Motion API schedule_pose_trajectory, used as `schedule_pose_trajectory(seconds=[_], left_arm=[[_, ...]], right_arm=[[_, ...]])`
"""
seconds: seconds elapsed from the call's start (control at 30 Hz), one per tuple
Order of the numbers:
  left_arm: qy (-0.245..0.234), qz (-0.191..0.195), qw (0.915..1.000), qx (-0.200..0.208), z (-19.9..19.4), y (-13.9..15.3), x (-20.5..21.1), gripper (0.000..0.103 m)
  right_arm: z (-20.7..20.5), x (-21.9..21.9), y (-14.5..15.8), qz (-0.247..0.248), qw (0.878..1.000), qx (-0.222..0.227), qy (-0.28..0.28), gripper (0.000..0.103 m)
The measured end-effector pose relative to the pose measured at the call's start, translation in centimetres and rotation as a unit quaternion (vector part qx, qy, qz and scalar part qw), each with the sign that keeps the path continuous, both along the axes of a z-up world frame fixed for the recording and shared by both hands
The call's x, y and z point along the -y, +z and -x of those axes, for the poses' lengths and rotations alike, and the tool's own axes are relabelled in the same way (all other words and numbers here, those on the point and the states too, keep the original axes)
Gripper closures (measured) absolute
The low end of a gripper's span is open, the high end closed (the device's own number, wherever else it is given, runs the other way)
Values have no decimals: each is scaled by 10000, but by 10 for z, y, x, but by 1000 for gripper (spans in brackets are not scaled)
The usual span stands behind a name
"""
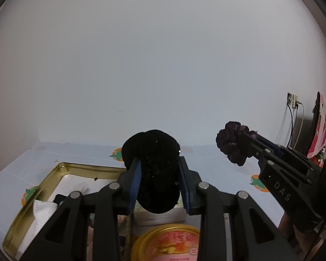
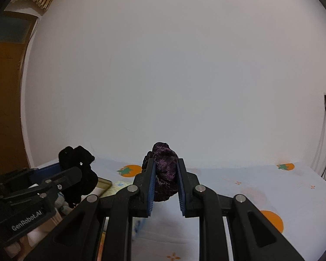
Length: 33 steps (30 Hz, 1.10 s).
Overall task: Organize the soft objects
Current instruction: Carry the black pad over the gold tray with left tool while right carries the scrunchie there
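Currently, at far left in the left wrist view, a shallow rectangular gold-rimmed metal tin (image 1: 54, 174) is seen lying open on the pale tablecloth printed with orange persimmons (image 1: 228, 174). Folded white cloth pieces (image 1: 43, 211) and a small dark item are noted inside the tin; the dark item cannot be identified. A round yellow-rimmed lid with pink and red print (image 1: 169, 243) is seen at the lower edge, just beside a white flat packet under the gripper.

At centre, the left gripper (image 1: 160, 182) is held clenched on a black velvet scrunchie (image 1: 154, 165), which is pinched between the blue ribbed pads (image 1: 135, 184) and carried above the tin's right end, clear of the table. The scrunchie bulges above and below the fingers.

Further right, the right gripper (image 2: 165, 180) is recorded as closed on a dark purple velvet scrunchie (image 2: 166, 171), which is squeezed between its blue pads (image 2: 151, 187) and held in the air over the tablecloth. In the left wrist view the same purple scrunchie (image 1: 234, 145) is seen at the tip of the right gripper (image 1: 252, 145), well apart from the black one and at a similar height.

At far right, a wall socket with cables (image 1: 292, 102) is noted on the white wall (image 1: 163, 65), with pink and white patterned fabric (image 1: 321, 128) beside it.
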State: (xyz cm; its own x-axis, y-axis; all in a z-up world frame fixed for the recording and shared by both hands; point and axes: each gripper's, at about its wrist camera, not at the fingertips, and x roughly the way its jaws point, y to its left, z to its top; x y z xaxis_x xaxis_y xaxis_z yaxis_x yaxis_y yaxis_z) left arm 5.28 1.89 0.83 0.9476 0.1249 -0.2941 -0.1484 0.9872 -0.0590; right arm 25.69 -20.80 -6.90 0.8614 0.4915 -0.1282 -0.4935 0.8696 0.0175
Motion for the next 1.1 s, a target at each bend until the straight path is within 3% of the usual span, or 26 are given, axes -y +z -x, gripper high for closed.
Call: schedule_pose_trajectory(seconds=[0.23, 0.73, 1.1], left_arm=[[132, -77, 9999, -73, 9, 6, -18, 72], [559, -247, 9975, -357, 33, 18, -72, 72], [837, -79, 9933, -793, 45, 0, -117, 71]], right_arm=[[11, -30, 13, 51, 9995, 89, 305, 83], [27, -106, 30, 69, 9918, -366, 1224, 83], [37, -160, 10, 755, 9802, -835, 1626, 83]])
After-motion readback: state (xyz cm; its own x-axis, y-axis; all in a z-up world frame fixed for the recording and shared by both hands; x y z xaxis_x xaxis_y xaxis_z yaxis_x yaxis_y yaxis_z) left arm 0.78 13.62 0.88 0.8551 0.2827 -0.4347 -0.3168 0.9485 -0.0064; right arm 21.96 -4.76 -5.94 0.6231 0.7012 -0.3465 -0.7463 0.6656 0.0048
